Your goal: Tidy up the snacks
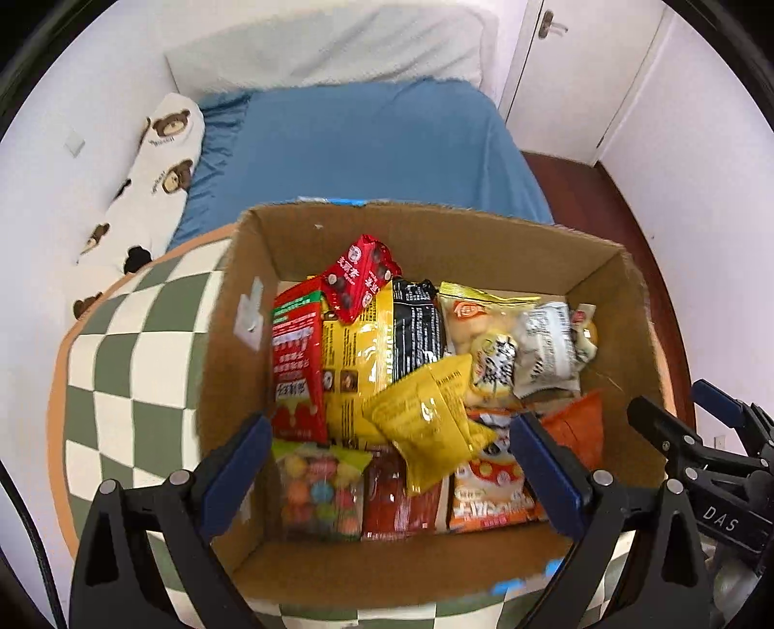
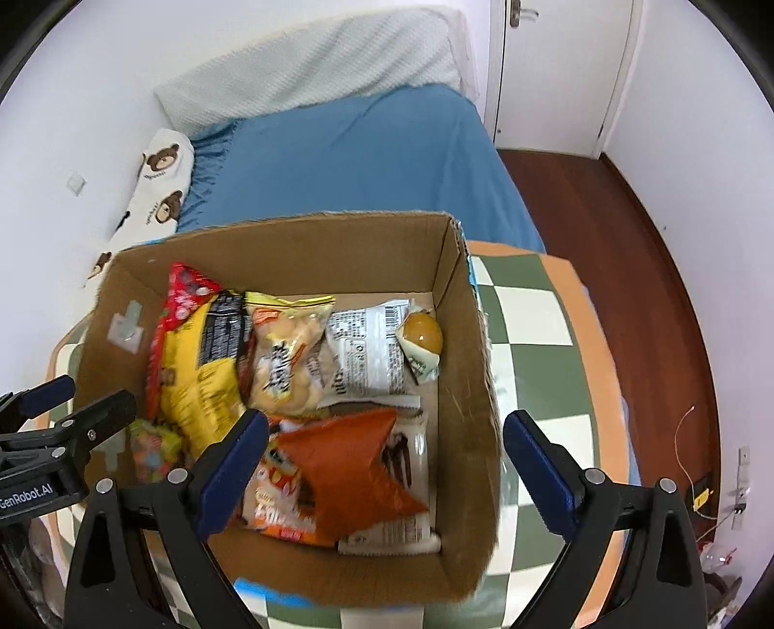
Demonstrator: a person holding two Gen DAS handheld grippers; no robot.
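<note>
An open cardboard box (image 1: 483,242) sits on a green-and-white checkered cushion (image 1: 130,367) and holds several snack packets. Among them are a small yellow packet (image 1: 425,421) on top, a red packet (image 1: 360,278), a large yellow bag (image 1: 355,358), a candy bag (image 1: 317,488) and an orange packet (image 2: 343,464). My left gripper (image 1: 387,464) is open and empty above the box's near side. My right gripper (image 2: 384,464) is open and empty over the box's right wall (image 2: 471,387); it shows in the left wrist view (image 1: 687,421). The left gripper shows in the right wrist view (image 2: 63,411).
The cushion lies on a bed with a blue sheet (image 1: 367,145). A bear-print pillow (image 1: 150,179) lies along the left wall. A white pillow (image 1: 338,43) is at the head. Red-brown floor (image 2: 629,251) and white doors (image 2: 566,67) are to the right.
</note>
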